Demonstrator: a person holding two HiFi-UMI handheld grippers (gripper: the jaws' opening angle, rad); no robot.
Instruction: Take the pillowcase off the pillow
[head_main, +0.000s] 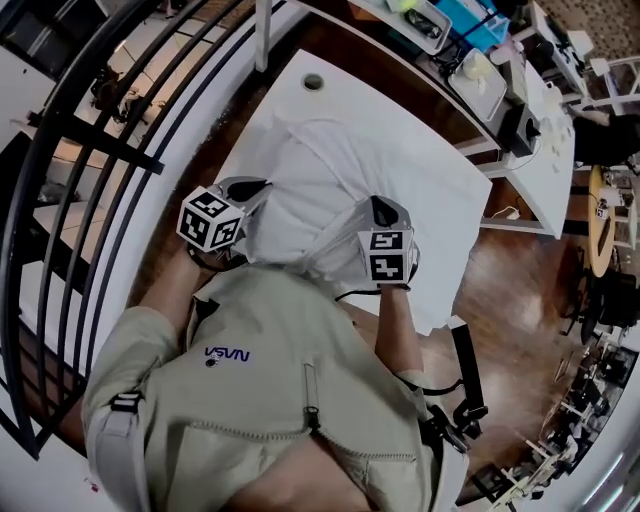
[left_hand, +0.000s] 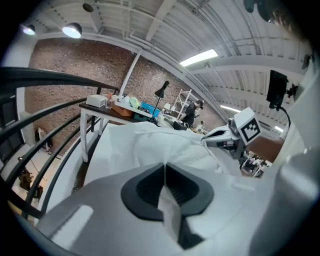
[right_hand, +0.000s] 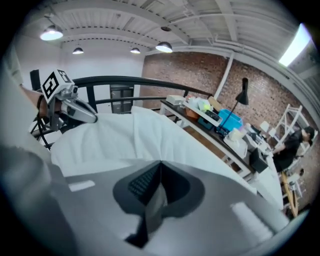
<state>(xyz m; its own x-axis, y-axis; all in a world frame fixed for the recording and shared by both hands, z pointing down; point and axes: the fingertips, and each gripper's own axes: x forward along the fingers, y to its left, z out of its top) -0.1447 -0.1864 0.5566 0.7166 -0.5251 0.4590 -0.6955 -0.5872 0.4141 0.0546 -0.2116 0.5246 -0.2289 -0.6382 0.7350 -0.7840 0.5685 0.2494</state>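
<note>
Pillowcase (head_main: 330, 175): bulges at frame centre on the white desk (head_main: 445, 175), with the pillow hidden inside.
Left gripper (head_main: 252, 192): jaws pinched tight on a fold at the near left corner.
Right gripper (head_main: 380, 213): jaws clamped on cloth at the near right corner.
Why: the paired holds probably let the cloth be drawn off evenly.

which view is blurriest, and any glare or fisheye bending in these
Right gripper view: softest, the pillowcase in its jaws smeared. Left gripper view: sharper, ceiling strip light blown out. Head view: strong fisheye, the black railing bows into a curve.
</note>
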